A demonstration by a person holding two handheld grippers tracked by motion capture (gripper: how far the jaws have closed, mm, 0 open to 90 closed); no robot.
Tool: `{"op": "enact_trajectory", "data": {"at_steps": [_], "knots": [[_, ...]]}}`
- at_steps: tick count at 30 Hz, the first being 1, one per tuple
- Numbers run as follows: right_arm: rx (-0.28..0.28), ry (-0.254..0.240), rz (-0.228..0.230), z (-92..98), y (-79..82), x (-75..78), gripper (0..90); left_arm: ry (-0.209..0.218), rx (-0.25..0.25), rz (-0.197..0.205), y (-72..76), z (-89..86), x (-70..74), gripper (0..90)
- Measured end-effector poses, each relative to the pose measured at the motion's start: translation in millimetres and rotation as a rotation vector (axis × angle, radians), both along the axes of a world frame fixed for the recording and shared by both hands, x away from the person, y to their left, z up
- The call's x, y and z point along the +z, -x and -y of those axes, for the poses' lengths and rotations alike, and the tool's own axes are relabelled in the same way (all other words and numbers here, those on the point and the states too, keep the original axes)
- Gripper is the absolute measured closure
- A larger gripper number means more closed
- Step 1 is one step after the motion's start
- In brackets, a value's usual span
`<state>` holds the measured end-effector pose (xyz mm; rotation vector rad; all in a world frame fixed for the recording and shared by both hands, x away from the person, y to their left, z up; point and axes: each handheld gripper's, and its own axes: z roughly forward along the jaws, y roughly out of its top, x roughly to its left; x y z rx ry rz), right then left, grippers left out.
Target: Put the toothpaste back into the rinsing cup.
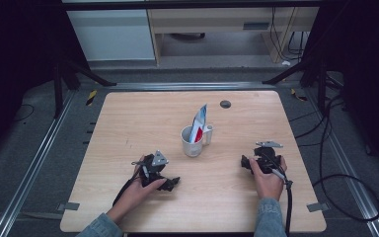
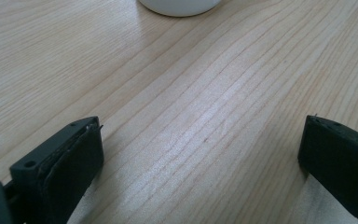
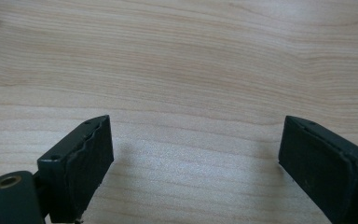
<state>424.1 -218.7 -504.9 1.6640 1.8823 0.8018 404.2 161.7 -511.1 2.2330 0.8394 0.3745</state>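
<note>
The left hand-held gripper (image 1: pixel 170 183) rests low over the wooden bench (image 1: pixel 128 118) with its jaws spread wide and nothing between them; in the left gripper view only bare wood grain lies in the gap (image 2: pixel 200 154). The right hand-held gripper (image 1: pixel 246 163) is likewise released, its jaws standing far apart with nothing held; the right gripper view shows plain bench surface between the two black pads (image 3: pixel 196 158). Neither hand-held gripper touches the white mug (image 1: pixel 193 142), which stands upright on the bench between the two, ahead of the left hand-held gripper and off to the inner side of the right one, apart from both. The mug has a handle on the side toward the right hand-held gripper. A flat packet (image 1: pixel 199 124), white and blue with a red patch, stands tilted inside the mug and rises above its rim; its printing is too small to read, and it appears to be a sachet or pouch.
</note>
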Motion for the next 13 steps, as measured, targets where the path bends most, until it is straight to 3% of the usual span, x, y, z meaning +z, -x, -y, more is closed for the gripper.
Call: {"op": "enact_trajectory", "data": {"at_steps": [5,7,13], "knots": [[-0.014,0.012,0.018,-0.9,-0.7,-6.6,7.7,0.0,0.0,0.0,0.0,0.0,0.0,0.0],[-0.019,0.009,0.03,-1.1,-1.7,-8.9,2.6,0.0,0.0,0.0,0.0,0.0,0.0,0.0],[-0.059,0.007,0.019,-1.8,-4.0,-9.4,0.3,0.0,0.0,0.0,0.1,0.0,-0.1,0.0]]}}
